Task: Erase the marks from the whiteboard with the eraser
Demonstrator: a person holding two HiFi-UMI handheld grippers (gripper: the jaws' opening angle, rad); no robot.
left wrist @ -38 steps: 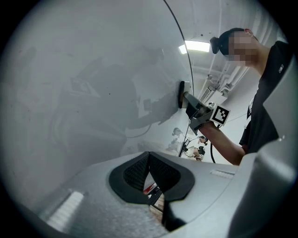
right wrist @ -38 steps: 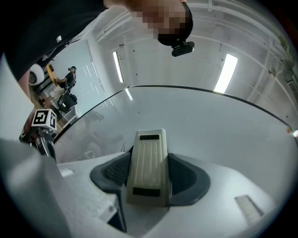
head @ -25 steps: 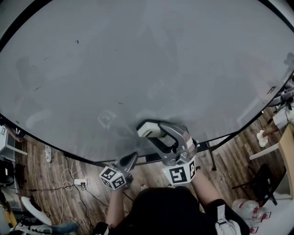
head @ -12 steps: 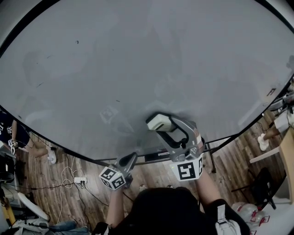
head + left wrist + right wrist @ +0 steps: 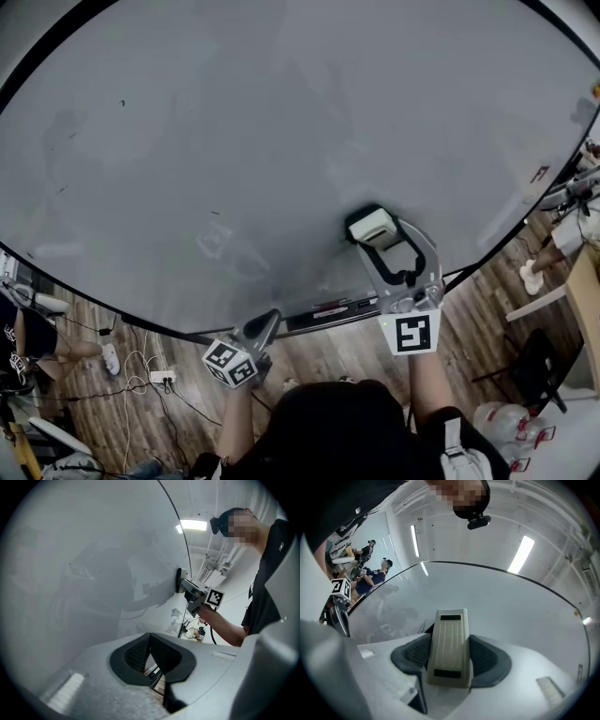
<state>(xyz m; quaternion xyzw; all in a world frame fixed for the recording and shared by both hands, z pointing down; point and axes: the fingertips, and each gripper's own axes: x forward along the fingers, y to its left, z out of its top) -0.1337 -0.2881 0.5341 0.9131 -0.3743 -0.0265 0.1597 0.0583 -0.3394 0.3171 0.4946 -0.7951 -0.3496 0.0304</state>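
The whiteboard [image 5: 281, 122] fills most of the head view, with faint smears and a few small dark marks [image 5: 215, 214] near its lower middle. My right gripper [image 5: 373, 228] is shut on a cream eraser [image 5: 371, 225] and holds it flat against the board's lower right. In the right gripper view the eraser [image 5: 450, 646] sits clamped between the dark pads [image 5: 487, 658], with thin dark strokes [image 5: 423, 625] just left of it. My left gripper [image 5: 267, 323] hangs below the board's bottom edge, shut with nothing in it; its pads [image 5: 161, 656] meet in the left gripper view.
The board's black frame [image 5: 141, 314] curves along the bottom, with a tray rail [image 5: 328, 314] under it. Below lies wooden floor with cables and a power strip [image 5: 161, 377]. A person sits at the far left [image 5: 28, 342]. Chair legs and furniture stand at the right [image 5: 553, 366].
My right gripper has slid the eraser to the right and slightly up along the board. The left gripper has stayed where it was.
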